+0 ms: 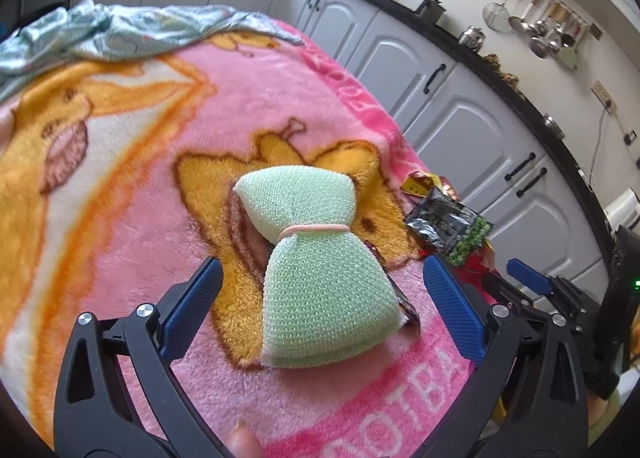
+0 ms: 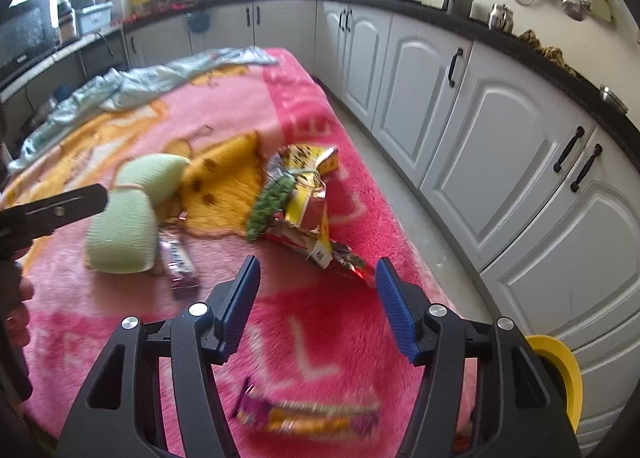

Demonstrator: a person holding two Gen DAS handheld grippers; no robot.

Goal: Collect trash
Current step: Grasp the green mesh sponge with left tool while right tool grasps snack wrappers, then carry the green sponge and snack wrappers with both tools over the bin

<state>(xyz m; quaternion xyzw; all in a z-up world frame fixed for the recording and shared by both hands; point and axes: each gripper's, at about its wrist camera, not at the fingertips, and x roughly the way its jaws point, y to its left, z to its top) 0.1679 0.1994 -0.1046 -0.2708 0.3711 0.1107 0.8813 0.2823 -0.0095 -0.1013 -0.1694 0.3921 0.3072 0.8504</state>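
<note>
A pale green mesh sponge (image 1: 312,258) with a rubber band round its middle lies on the pink blanket (image 1: 168,218). My left gripper (image 1: 324,264) is open, a blue pad on each side of the sponge, neither touching it. A dark wrapper (image 1: 410,316) pokes out from under the sponge. Crumpled snack wrappers (image 2: 300,198) lie in a pile ahead of my right gripper (image 2: 317,263), which is open with nothing between its pads. A purple wrapper (image 2: 180,258) lies beside the sponge (image 2: 128,226). A blurred purple and yellow wrapper (image 2: 308,414) lies on the blanket under the right gripper.
A light green cloth (image 1: 120,30) is bunched at the blanket's far end. White cabinets (image 2: 480,130) stand to the right across a strip of floor (image 2: 400,178). A yellow tape roll (image 2: 560,374) sits at the lower right. A person's hand (image 2: 16,310) shows at the left edge.
</note>
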